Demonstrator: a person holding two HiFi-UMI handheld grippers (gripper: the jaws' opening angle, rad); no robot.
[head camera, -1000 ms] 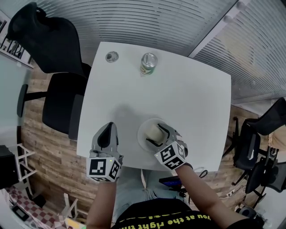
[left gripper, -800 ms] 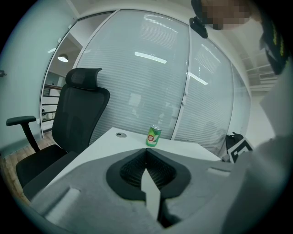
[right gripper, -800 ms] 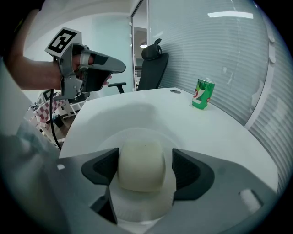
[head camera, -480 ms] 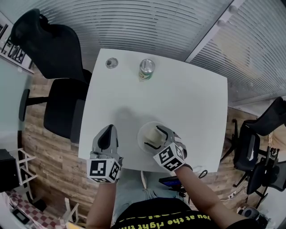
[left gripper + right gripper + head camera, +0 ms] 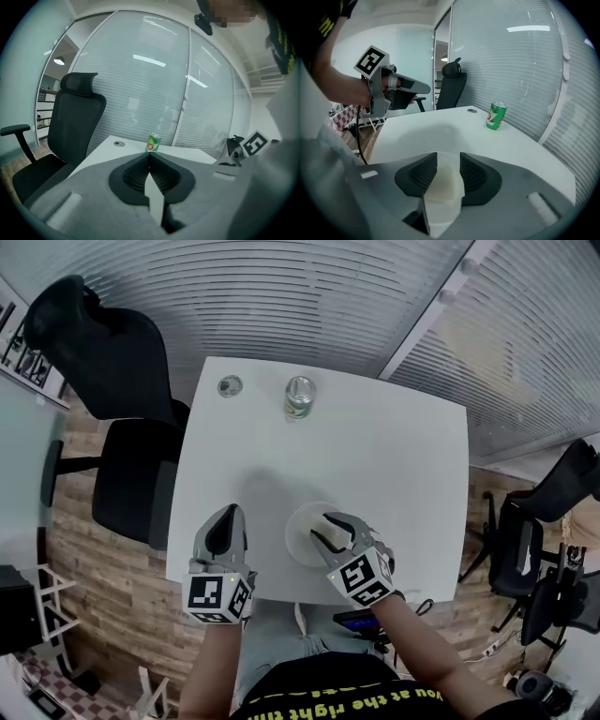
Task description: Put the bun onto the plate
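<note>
White table [image 5: 394, 456] lies under both grippers, with ribbed glass walls beyond it. At the right gripper [image 5: 448, 158] the jaws stand partly apart; they have just been closing. Through the gap between the pads shows the pale bun [image 5: 442, 180], lying below them and not pinched. The bun rests on the round white plate [image 5: 296, 521] near the table's front edge. That gripper hangs over the plate's right half, so most of the bun is hidden in the head view. Just left of the plate, and apart from it, the left gripper [image 5: 149, 158] hovers above the near edge. Its jaws are pressed together with nothing between them. Further out, a green drink can [image 5: 299, 397] stands upright near the far edge, well apart from the plate. A small round grey disc [image 5: 229, 386] sits in the tabletop to the can's left. Beside the table's left side stands a black office chair [image 5: 122, 427], pushed close. More black chairs [image 5: 539, 549] stand off to the right on the wood-plank floor [image 5: 89, 559]
</note>
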